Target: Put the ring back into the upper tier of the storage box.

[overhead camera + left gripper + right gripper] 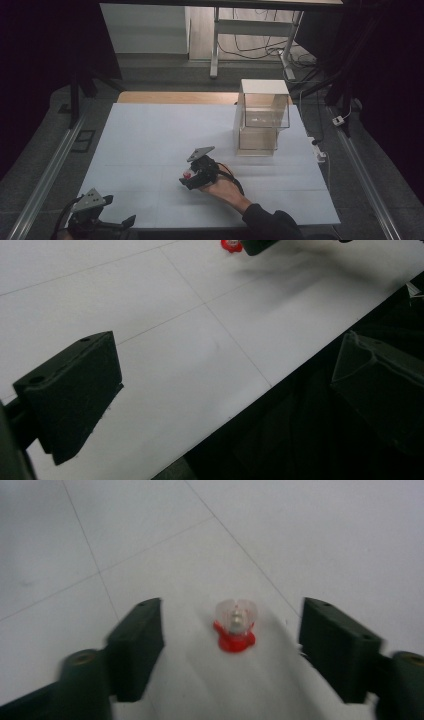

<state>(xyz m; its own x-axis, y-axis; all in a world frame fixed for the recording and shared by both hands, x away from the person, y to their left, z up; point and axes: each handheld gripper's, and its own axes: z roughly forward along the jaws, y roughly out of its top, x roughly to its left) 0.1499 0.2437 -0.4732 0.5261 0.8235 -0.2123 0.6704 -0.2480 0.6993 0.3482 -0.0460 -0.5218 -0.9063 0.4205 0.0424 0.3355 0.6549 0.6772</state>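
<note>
A small object with a red base and a clear domed top (235,625) stands on the white table (150,135), a little right of the middle near the front. My right gripper (232,617) is lowered over it, one jaw on each side, with a gap between each pad and the object. From above, the same gripper (189,179) is in a hand coming from the lower right, with the red object (187,175) at its tips. My left gripper (122,222) rests open at the table's front left corner, nothing between its jaws (225,390).
A clear box (262,117) with a white top stands on a clear stand at the back right of the table. The left gripper view has the table's front edge running diagonally, with the red object (231,245) far off at the top.
</note>
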